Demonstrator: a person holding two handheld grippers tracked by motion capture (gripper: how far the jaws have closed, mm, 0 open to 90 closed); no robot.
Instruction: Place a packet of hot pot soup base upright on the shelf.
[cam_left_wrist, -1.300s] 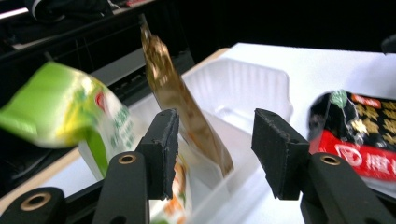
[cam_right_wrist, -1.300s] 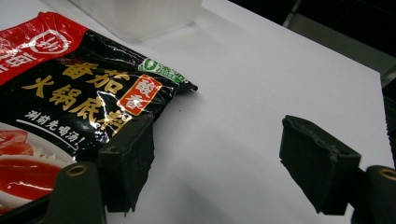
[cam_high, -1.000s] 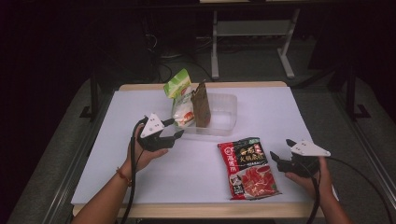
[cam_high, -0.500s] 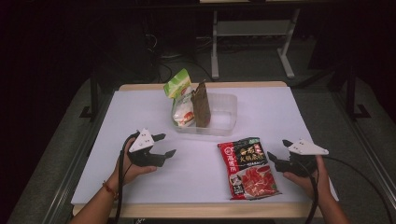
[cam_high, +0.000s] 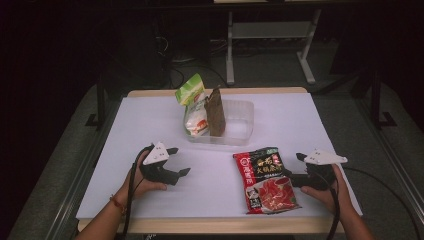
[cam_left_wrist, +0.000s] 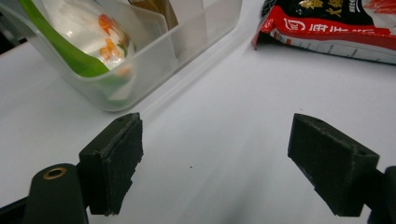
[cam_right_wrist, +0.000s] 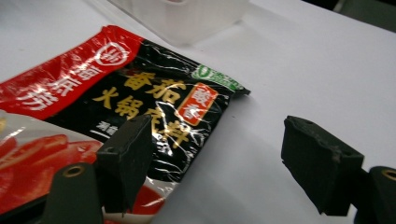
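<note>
Two packets (cam_high: 202, 107) are already standing in the clear tub (cam_high: 241, 125); the red packet (cam_high: 265, 179) is still lying outside, nearer the person. The left tongs (cam_high: 177, 161), just opening, and the right tongs (cam_high: 294, 171) are both gaping empty.

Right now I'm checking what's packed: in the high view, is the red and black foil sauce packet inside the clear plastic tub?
No, the red and black foil sauce packet lies flat on the white table, in front of the clear plastic tub.
</note>
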